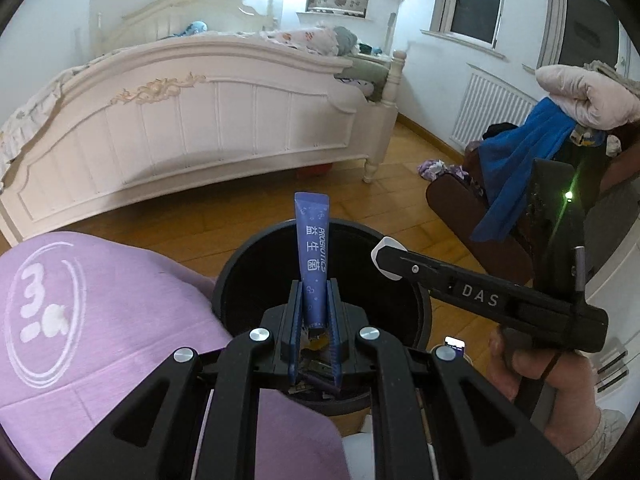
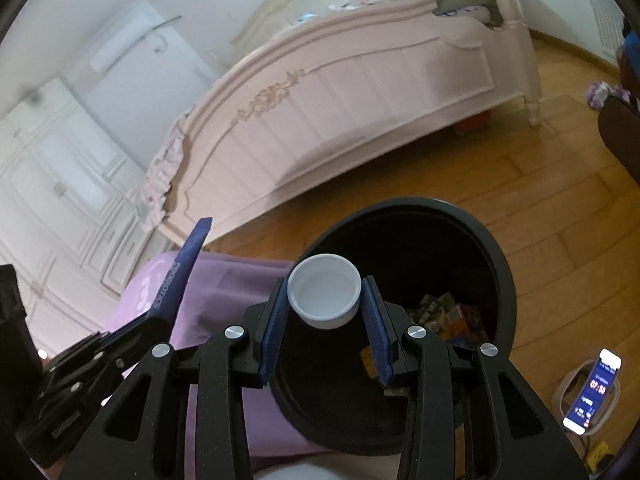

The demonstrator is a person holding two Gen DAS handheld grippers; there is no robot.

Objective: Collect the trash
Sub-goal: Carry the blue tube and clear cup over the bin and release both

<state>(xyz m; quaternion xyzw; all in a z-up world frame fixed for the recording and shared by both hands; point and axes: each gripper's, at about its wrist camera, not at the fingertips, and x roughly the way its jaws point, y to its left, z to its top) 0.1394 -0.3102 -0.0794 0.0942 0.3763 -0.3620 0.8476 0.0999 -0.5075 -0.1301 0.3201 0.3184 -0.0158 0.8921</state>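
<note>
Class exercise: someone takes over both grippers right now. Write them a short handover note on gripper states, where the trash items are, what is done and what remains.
Left gripper: shut on the blue probiotics sachet, held over the black bin.
Right gripper: shut on the white cap, above the bin's mouth.
Done: both items picked up and brought to the bin, which already holds some wrappers.
Left: release both into the bin.

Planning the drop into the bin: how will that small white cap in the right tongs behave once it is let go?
The white cap looks thin, hollow plastic, so probably light. Its round wall seems smooth, so it might slip between the right tongs. Held over the black bin, it would likely fall inside, perhaps bouncing.
</note>
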